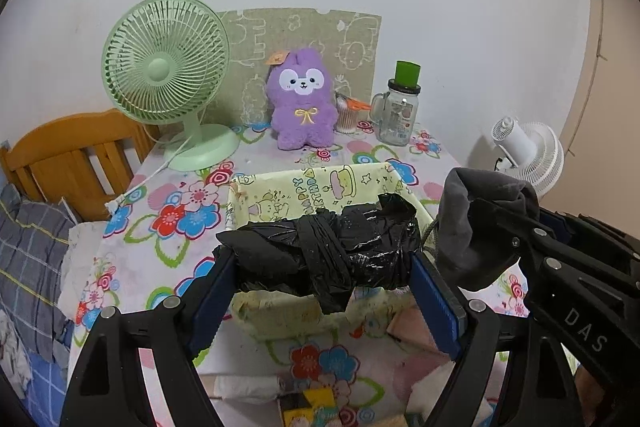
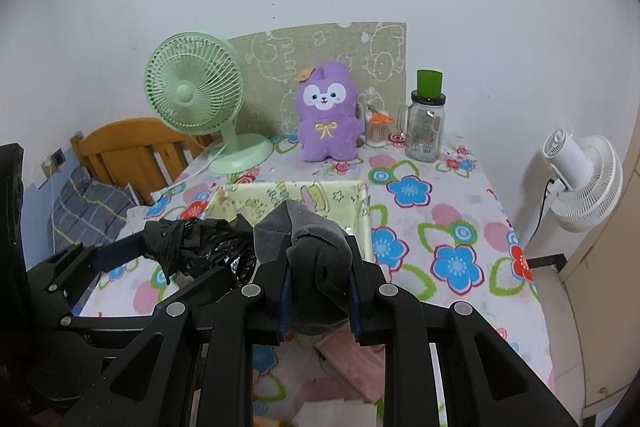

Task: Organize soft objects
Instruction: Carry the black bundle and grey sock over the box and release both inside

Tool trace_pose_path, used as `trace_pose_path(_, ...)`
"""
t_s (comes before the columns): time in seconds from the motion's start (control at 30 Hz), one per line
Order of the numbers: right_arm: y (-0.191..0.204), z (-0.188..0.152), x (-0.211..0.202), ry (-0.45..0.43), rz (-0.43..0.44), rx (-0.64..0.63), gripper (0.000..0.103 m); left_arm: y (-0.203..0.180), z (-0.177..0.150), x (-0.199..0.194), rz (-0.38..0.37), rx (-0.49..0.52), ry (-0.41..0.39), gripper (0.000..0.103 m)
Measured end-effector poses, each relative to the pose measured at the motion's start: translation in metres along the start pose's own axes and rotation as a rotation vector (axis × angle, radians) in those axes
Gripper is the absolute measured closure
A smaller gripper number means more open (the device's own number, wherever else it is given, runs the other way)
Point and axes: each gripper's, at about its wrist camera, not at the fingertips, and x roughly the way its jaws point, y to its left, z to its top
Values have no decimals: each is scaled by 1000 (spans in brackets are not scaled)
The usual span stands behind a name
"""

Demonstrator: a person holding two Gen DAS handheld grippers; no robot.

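Observation:
My left gripper is shut on a rolled black plastic bag and holds it over the near edge of a pale yellow cartoon-print box. My right gripper is shut on a balled dark grey sock, held just above the near right part of the same box. In the left wrist view the sock hangs to the right of the bag. In the right wrist view the bag sits to the left of the sock.
A floral cloth covers the table. At the back stand a green fan, a purple plush, a cotton swab cup and a glass jar. A pink sponge lies near. A white fan stands right; a wooden headboard left.

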Motion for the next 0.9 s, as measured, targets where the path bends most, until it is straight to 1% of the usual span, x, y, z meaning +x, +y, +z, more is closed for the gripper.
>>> trace_pose_path(0.2,-3,13,22,6,-6,-3,78,6,12,19,-1,-15,13,17)
trace_pose_path(0.5,-5,30,55,19,9,0,78,14,28,50,-2,-31,46,17)
trace_pose_path(0.8,-7,37,90,60,15,4,78,14,33,79,6,-23,87,17)
trace_pose_path(0.9,-7,38,101,70,-8,0,78,19,34,91,16,-41,108,17)
